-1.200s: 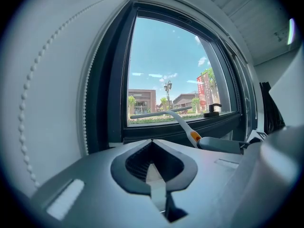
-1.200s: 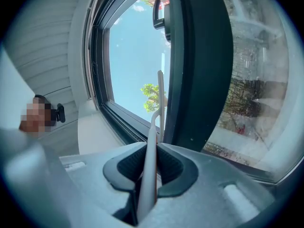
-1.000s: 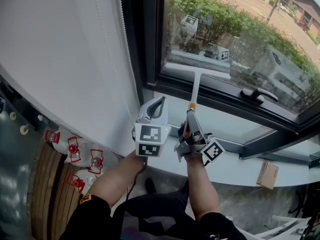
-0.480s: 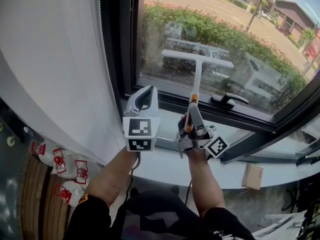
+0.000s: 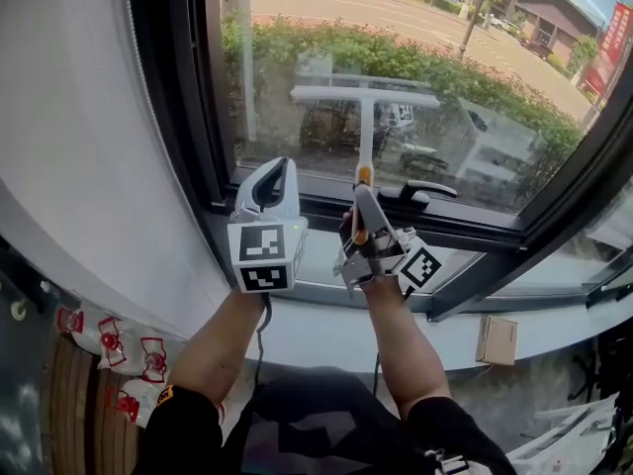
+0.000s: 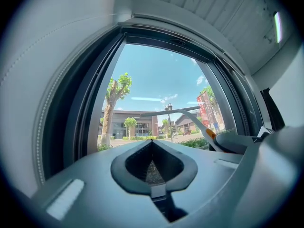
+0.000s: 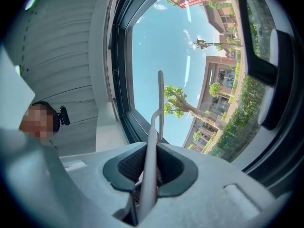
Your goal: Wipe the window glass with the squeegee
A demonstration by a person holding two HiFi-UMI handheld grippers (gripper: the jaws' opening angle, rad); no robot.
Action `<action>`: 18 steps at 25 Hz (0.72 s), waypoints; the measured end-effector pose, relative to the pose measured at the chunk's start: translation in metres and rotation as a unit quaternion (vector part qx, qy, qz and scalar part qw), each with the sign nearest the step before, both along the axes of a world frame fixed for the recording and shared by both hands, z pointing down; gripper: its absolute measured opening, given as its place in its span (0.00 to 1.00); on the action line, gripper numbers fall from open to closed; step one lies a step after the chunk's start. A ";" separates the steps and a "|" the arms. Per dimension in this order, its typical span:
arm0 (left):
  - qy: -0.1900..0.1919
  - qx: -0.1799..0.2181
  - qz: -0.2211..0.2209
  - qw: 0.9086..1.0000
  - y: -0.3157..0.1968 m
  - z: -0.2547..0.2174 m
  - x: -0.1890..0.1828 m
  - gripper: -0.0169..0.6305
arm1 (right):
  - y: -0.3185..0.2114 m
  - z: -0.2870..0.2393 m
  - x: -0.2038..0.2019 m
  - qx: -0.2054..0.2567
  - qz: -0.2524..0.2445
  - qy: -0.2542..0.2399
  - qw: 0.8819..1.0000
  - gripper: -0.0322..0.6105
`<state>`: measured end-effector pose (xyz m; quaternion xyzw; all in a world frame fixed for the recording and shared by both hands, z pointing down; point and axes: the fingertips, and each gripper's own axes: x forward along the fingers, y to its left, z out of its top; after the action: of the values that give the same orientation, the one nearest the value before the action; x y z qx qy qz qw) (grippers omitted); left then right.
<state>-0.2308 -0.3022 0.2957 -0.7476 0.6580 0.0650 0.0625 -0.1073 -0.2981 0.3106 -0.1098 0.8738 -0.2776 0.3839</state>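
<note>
The squeegee (image 5: 364, 97) has a white crossbar blade, a white stem and an orange collar; its blade lies against the window glass (image 5: 495, 67), well above the bottom frame. My right gripper (image 5: 362, 211) is shut on the squeegee's handle, below the collar. In the right gripper view the handle (image 7: 148, 175) runs up between the pads and the blade (image 7: 160, 99) is seen edge-on. My left gripper (image 5: 279, 171) is held just to the left, level with the right one, shut and empty. The left gripper view shows its pads (image 6: 152, 161) meeting, with the squeegee (image 6: 167, 111) off to the right.
A black window handle (image 5: 421, 190) lies on the dark lower frame, right of the grippers. A pale sill (image 5: 316, 320) runs below. A white wall (image 5: 59, 146) fills the left. A cardboard box (image 5: 497, 341) and white bags with red print (image 5: 138, 359) lie lower down.
The right gripper has pushed the squeegee up the glass, from just above the bottom frame to well above it. The left gripper has risen alongside, still empty.
</note>
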 end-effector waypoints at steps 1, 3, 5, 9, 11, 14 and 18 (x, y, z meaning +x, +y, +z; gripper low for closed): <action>-0.001 -0.002 0.002 1.000 -0.001 0.002 0.003 0.05 | 0.000 0.003 0.001 -0.001 0.001 0.001 1.000 0.13; -0.004 -0.007 0.008 1.000 -0.004 0.006 0.010 0.05 | 0.002 0.011 0.003 -0.006 0.004 0.003 1.000 0.13; -0.007 -0.017 0.013 1.000 -0.005 0.014 0.016 0.05 | 0.004 0.022 0.006 -0.015 0.008 0.004 1.000 0.13; -0.017 -0.043 0.018 0.999 -0.010 0.036 0.022 0.05 | 0.008 0.052 0.009 -0.042 0.013 0.002 0.999 0.13; -0.021 -0.053 0.020 0.998 -0.011 0.047 0.025 0.05 | 0.011 0.072 0.011 -0.063 0.016 0.002 0.998 0.13; -0.029 -0.070 0.022 0.997 -0.010 0.067 0.028 0.05 | 0.015 0.097 0.016 -0.088 0.021 0.006 0.996 0.13; -0.040 -0.095 0.020 0.994 -0.009 0.091 0.029 0.05 | 0.018 0.123 0.022 -0.114 0.026 0.009 0.993 0.13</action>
<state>-0.2015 -0.3111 0.3870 -0.7654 0.6428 -0.0265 0.0164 -0.0855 -0.2805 0.4338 -0.1777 0.8368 -0.3641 0.3682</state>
